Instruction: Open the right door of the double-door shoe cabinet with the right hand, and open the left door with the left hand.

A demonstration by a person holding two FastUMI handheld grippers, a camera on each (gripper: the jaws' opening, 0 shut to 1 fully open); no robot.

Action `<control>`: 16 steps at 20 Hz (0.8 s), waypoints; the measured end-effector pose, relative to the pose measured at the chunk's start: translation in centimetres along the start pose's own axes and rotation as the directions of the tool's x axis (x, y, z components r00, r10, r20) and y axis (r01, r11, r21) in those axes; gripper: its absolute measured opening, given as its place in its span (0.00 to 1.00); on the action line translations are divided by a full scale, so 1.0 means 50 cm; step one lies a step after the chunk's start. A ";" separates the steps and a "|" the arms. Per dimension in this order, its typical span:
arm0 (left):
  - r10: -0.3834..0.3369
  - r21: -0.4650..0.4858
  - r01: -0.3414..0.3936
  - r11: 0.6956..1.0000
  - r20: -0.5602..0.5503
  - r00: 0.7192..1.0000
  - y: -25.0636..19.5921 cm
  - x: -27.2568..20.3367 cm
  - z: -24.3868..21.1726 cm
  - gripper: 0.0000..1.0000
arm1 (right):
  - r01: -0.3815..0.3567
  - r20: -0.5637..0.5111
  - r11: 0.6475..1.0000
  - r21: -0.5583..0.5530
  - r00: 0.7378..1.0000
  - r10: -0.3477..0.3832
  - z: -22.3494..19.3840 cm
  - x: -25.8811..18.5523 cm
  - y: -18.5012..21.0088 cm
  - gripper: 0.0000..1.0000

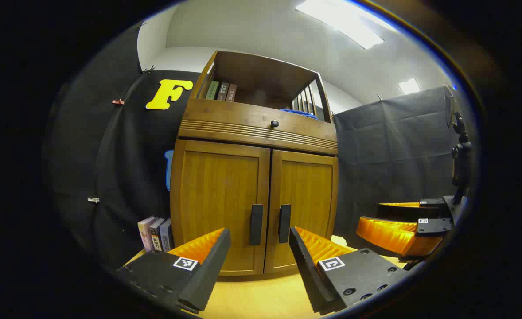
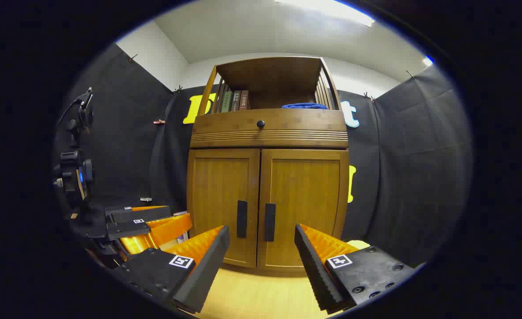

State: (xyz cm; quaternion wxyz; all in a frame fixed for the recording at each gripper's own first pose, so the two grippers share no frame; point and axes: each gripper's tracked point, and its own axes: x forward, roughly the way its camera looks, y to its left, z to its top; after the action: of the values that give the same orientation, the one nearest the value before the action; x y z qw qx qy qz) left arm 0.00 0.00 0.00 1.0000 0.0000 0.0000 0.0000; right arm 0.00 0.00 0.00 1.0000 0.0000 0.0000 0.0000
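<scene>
Double-door shoe cabinet [image 2: 267, 195], doors shut. Rigid hinged panels; best grasped at the right handle [image 2: 270, 222] and left handle [image 1: 256, 224]. Right tool [image 2: 261, 248] and left tool [image 1: 259, 248] released, apart from the handles.

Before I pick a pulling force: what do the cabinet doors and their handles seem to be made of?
The right door and left door look like warm brown wood or bamboo veneer with a satin finish: fine vertical grain shows. The two handles are dark matte bars, plastic or painted metal; I cannot tell which.
</scene>
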 end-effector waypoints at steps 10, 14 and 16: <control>-0.003 0.000 0.003 1.000 -0.011 1.000 -0.007 0.013 -0.004 0.84 | -0.002 -0.011 1.000 -0.016 1.000 0.002 -0.005 0.001 0.007 0.93; -0.018 0.003 0.018 1.000 -0.016 1.000 -0.011 0.019 -0.006 0.84 | -0.002 -0.014 1.000 -0.010 1.000 0.002 -0.002 0.010 0.012 0.93; -0.019 0.008 0.019 1.000 -0.013 1.000 -0.011 0.021 -0.006 0.84 | -0.011 0.000 1.000 -0.009 1.000 0.011 0.004 0.014 0.018 0.93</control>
State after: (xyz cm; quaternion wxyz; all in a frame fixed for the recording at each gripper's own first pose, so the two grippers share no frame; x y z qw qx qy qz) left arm 1.06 -0.54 -0.32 0.9999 0.0040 0.0064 -0.0094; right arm 0.72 0.90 0.22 1.0000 -0.0043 0.0002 0.0056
